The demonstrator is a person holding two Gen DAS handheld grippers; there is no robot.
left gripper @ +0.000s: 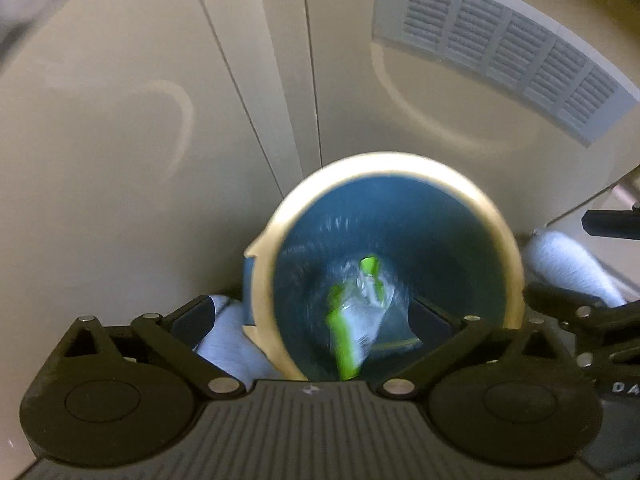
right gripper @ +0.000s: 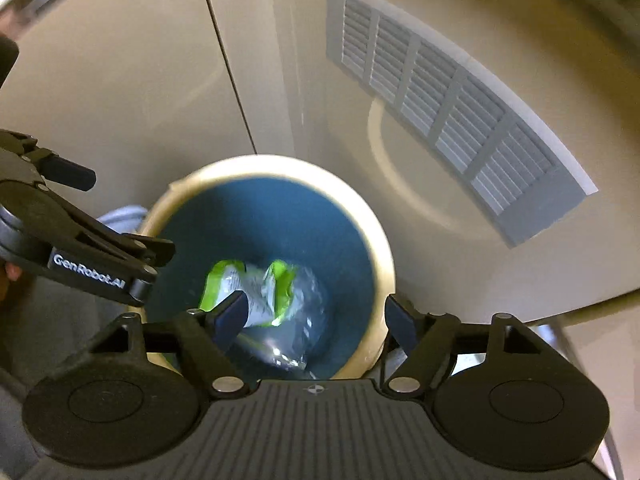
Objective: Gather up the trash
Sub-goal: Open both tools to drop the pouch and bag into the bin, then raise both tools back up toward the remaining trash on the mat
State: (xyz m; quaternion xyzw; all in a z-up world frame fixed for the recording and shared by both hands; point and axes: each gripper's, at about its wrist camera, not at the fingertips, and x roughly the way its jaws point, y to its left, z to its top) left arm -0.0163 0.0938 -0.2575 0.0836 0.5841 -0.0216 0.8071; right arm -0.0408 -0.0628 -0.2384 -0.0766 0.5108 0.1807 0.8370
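Note:
A round bin with a cream rim (left gripper: 460, 188) and blue inside stands on the floor below both grippers; it also shows in the right wrist view (right gripper: 360, 208). A green and silver wrapper (left gripper: 356, 312) lies in it on clear plastic, and shows in the right wrist view (right gripper: 256, 288) too. My left gripper (left gripper: 310, 316) is open and empty over the bin's near edge. My right gripper (right gripper: 316, 316) is open and empty above the bin's mouth. The left gripper also shows at the left of the right wrist view (right gripper: 156, 268).
A pale tiled floor (left gripper: 120, 140) surrounds the bin. A white louvred vent (right gripper: 452, 108) lies in the floor beyond it to the right. Light blue cloth (left gripper: 228, 344) shows beside the bin.

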